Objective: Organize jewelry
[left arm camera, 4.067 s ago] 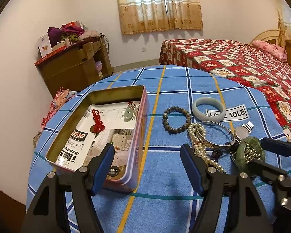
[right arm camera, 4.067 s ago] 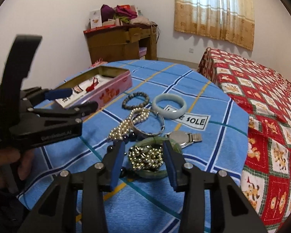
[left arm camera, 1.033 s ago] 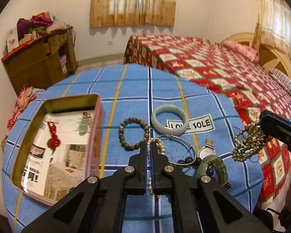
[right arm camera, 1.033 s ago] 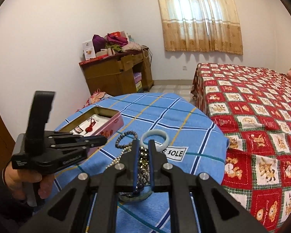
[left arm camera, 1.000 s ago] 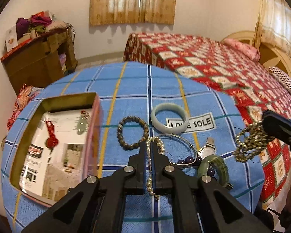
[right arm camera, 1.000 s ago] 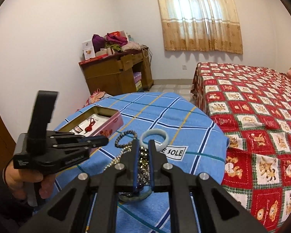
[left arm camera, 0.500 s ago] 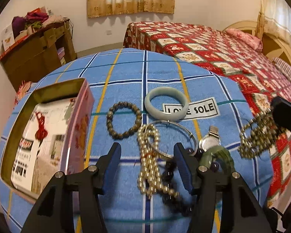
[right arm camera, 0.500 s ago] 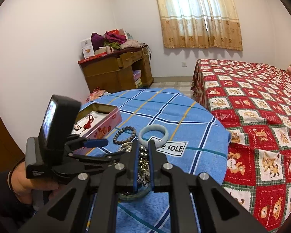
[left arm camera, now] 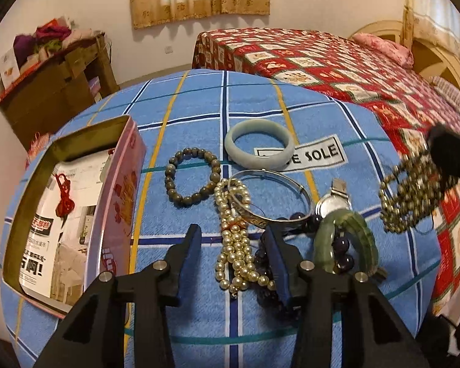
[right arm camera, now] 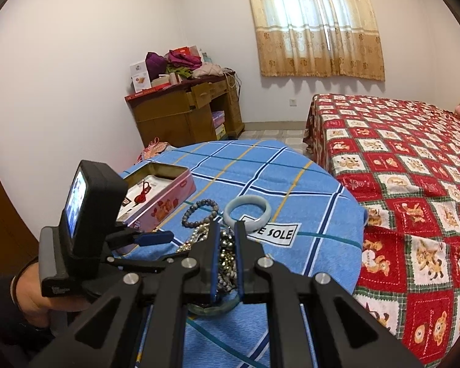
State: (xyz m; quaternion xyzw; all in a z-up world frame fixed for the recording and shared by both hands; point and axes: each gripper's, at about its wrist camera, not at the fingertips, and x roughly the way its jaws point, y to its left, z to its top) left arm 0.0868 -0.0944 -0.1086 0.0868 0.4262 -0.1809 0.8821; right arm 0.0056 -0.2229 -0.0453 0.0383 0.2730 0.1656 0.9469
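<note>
My left gripper is open, its fingers on either side of a pearl necklace lying on the blue checked tablecloth. My right gripper is shut on a brassy bead necklace, held above the table; the necklace also hangs at the right of the left wrist view. An open pink tin with a red knot pendant stands at the left. A grey bead bracelet, a pale jade bangle, a silver bangle, a watch and a green jade bangle lie nearby.
Dark purple beads lie under the green bangle. The round table's edge drops off close on the right, toward a bed with a red quilt. A cluttered wooden desk stands by the far wall.
My left gripper went from shut to open and moved down closer over the pearl necklace. My right gripper stays shut on the brassy bead necklace, lifted off the table.
</note>
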